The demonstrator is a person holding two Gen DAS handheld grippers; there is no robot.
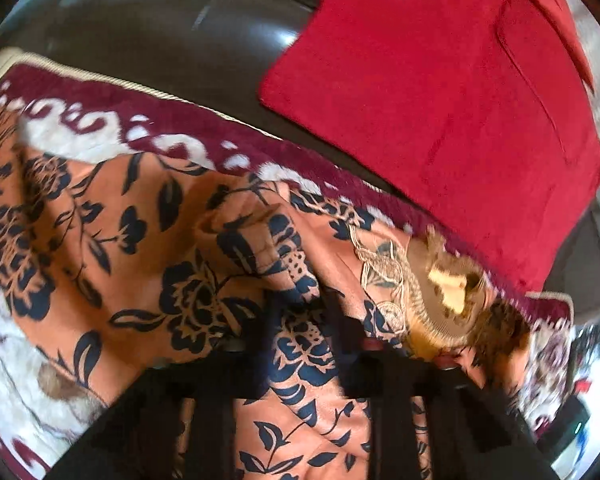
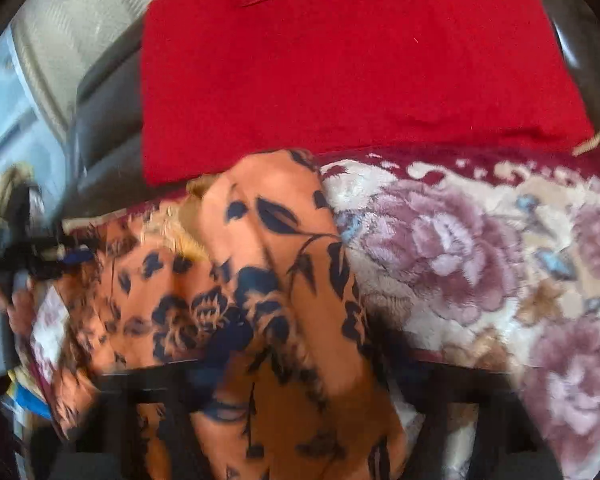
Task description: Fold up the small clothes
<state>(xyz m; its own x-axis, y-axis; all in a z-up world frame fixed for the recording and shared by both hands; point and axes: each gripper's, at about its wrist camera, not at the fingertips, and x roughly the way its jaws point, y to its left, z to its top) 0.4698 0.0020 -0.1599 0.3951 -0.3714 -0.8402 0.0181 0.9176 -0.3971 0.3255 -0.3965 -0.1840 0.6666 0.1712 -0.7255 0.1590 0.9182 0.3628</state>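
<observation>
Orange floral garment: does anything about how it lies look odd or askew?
The orange floral garment is rumpled, bunched in ridges on the floral blanket rather than flat. The red cushion behind looks undisturbed. No damage visible.

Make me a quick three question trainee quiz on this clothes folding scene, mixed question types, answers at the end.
1. True or false: the orange floral garment runs between the fingers of the left tongs.
2. Multiple choice: the red cushion sits A) beyond the garment, B) on top of the garment, C) in the right tongs.
3. Fill in: the garment lies on a plush ____-patterned blanket.

Key:
1. True; the cloth passes between both fingers there.
2. A.
3. Flower; large mauve blooms on cream, with a maroon border.
</observation>
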